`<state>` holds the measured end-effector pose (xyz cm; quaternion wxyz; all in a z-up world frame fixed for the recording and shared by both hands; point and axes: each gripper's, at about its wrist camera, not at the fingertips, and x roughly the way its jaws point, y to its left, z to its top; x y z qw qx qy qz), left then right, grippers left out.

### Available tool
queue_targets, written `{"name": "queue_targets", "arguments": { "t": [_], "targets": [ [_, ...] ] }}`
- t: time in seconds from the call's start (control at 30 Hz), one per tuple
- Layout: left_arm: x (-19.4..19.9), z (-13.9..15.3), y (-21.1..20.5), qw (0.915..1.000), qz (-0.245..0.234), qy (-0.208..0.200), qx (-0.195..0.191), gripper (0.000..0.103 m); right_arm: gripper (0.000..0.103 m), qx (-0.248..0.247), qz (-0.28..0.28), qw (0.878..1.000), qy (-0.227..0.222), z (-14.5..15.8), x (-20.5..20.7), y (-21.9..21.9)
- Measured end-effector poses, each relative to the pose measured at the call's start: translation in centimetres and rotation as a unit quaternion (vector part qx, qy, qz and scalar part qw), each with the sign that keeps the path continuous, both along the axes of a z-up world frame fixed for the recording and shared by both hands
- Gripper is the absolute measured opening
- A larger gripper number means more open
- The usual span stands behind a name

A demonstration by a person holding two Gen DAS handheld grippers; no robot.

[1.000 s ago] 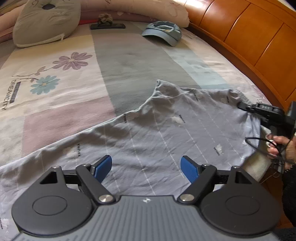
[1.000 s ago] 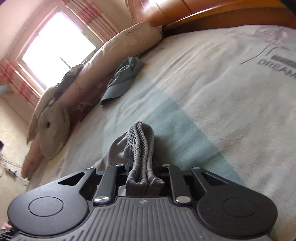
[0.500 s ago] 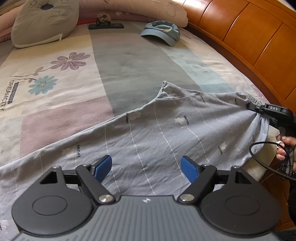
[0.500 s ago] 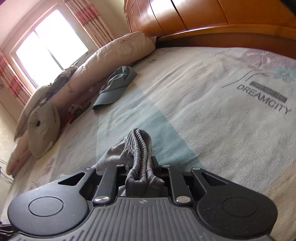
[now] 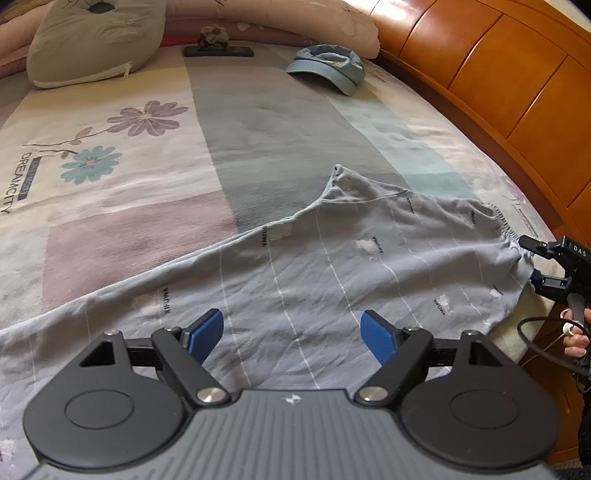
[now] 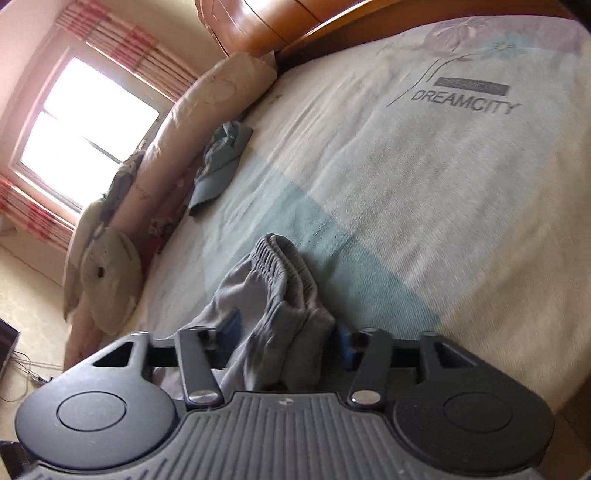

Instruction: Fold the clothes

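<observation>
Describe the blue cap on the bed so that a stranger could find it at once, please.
Start at the curved wooden headboard and follow it to the long pale bolster. The blue cap lies just before it, on the bedspread. Unlike the grey pillow, it is small and has a peak.

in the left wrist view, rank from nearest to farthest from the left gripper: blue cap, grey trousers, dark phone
1. grey trousers, spread right below the left gripper
2. blue cap, far right, near the headboard
3. dark phone, far centre, by the pillows
</observation>
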<state>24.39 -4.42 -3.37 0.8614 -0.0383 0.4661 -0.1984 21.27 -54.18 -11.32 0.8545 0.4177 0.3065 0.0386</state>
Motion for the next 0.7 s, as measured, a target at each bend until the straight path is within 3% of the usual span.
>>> {"name": "queue_targets", "arguments": {
  "t": [0.13, 0.23, 0.33, 0.5, 0.6, 0.7],
  "targets": [
    [-0.1, 0.2, -0.6, 0.9999, -0.012, -0.004, 0.003, 0.081, 0.065, -0.002, 0.012, 1.0, 0.007, 0.1, -0.1, 0.5],
    [-0.3, 0.3, -0.8, 0.9998, -0.018, -0.005, 0.001, 0.081, 0.064, -0.033, 0.028, 0.999, 0.004, 0.4, -0.3, 1.7],
    [0.0, 0.3, -1.0, 0.9998, -0.016, -0.004, 0.004, 0.081, 0.013, -0.08, 0.031, 0.996, 0.023, 0.7, -0.1, 2.4],
    [0.0, 0.5, -1.1, 0.9997, -0.021, -0.008, 0.003, 0.082, 0.015, -0.12, 0.04, 0.99, 0.061, 2.0, -0.1, 1.2],
    [0.2, 0.5, -1.1, 0.9998, -0.015, -0.009, 0.006, 0.082, 0.031, -0.13, 0.041, 0.988, 0.067, 3.0, -0.5, -0.2],
    [0.3, 0.7, -1.1, 0.9998, -0.012, -0.013, 0.005, 0.082, 0.045, -0.164, 0.032, 0.985, 0.042, 5.3, -0.2, -1.0]
  ]
}}
